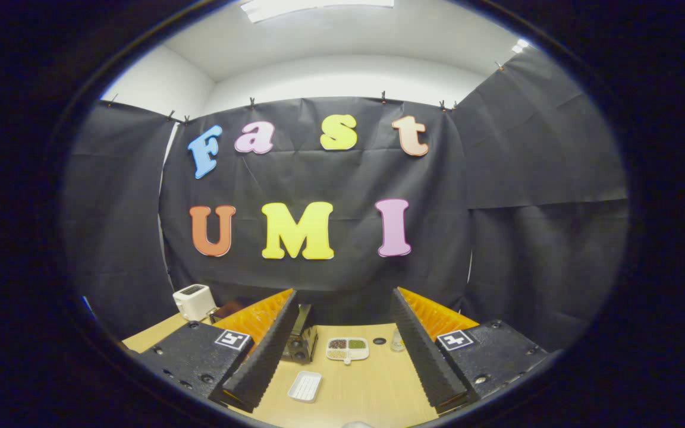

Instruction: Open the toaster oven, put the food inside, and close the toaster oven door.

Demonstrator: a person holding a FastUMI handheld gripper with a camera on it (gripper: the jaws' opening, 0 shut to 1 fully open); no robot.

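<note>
Gripper [342, 345] held above the near part of the wooden bench [372, 386], fingers spread wide apart, nothing between them and nothing touched. Both fingers point toward the far edge of the bench and the black cloth wall.

Toaster oven [299, 342]: dark box, stands toward the bench's far edge, just beyond the left finger, which hides its left part. Only a narrow slice of its front shows, with what look like two round knobs low down. Cannot tell from this slice whether the door is open or shut.

Divided dish [347, 349]: white, three compartments holding dark, green and pale contents. Sits on the bench just to the right of the toaster oven, between the two fingers and ahead of them. Contents too small to name.

White tray [305, 386]: small, rectangular, ribbed inside, tilted a little against the bench's edges. Lies nearer than the dish, close to the left finger's tip, apart from both dish and oven.

Small dark round spot [379, 341] on the bench surface, right of the dish. Next to it, a small clear bottle-like thing [398, 340], partly hidden by the right finger; cannot tell more.

White toaster [194, 301] stands at the bench's far left corner, beyond the left finger, well apart from the oven.
</note>
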